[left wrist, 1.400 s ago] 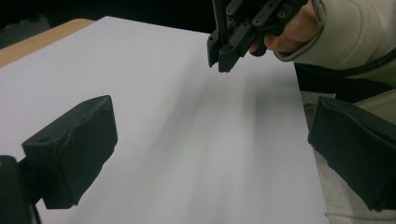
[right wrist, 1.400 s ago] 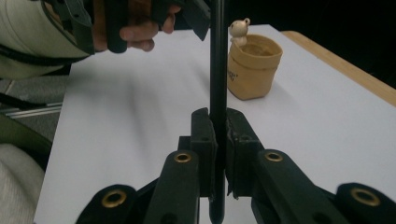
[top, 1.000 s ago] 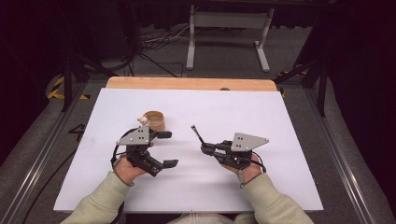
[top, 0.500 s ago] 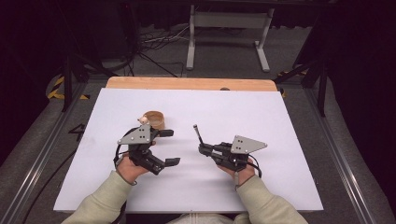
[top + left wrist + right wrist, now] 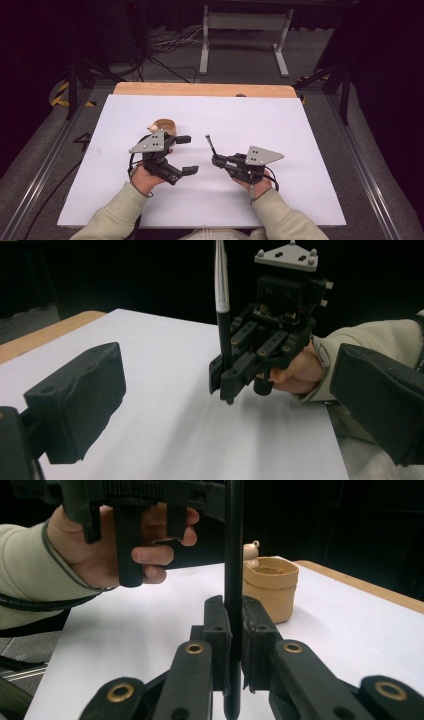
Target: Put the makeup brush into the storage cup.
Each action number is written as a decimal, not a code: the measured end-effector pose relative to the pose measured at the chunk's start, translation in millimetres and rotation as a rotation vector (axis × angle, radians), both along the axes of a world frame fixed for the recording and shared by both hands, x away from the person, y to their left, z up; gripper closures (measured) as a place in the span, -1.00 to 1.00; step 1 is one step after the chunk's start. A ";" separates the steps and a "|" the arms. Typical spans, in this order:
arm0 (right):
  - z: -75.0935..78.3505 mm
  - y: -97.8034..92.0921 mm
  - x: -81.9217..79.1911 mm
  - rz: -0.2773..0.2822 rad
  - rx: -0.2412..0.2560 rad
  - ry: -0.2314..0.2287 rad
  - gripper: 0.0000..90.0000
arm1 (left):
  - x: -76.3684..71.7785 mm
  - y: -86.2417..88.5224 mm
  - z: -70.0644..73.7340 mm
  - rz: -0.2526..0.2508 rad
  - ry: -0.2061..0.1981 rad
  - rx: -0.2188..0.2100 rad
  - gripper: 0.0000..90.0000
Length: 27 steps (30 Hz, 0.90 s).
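Two grippers work over a white sheet that covers most of a wooden table, whose bare edge shows along the far side. The right gripper has its jaws clamped tight on a black pen, which stands nearly upright between them in the right gripper view. The left gripper has its jaws spread wide with nothing between them, near the pen. Just beyond the left gripper sits a small tan pot with a little bear figure on its rim. Around the table the room is dark: grey floor, loose cables, a white metal stand and yellow-black tape.
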State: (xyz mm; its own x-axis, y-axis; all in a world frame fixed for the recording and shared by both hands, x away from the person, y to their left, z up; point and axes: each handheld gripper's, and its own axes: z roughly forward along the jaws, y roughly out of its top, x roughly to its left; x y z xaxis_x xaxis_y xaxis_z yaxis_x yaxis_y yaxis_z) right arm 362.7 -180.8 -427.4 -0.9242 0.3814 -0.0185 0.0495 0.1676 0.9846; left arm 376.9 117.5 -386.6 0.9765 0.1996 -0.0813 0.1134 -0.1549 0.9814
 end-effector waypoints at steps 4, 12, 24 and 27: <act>-0.4 0.5 -0.3 0.000 -0.003 0.000 0.85 | 1.5 -4.9 0.1 0.013 0.003 0.010 -0.95; -1.3 1.5 -0.8 0.000 -0.008 -0.004 0.85 | 3.8 -11.2 2.1 0.035 0.006 -0.002 -0.95; -1.7 2.2 -1.2 0.002 -0.013 -0.008 0.85 | 3.8 -23.2 3.3 0.028 0.000 -0.006 -0.94; -1.7 2.4 -1.4 0.002 -0.014 -0.009 0.85 | 3.5 -26.9 3.7 0.022 0.004 -0.006 -0.93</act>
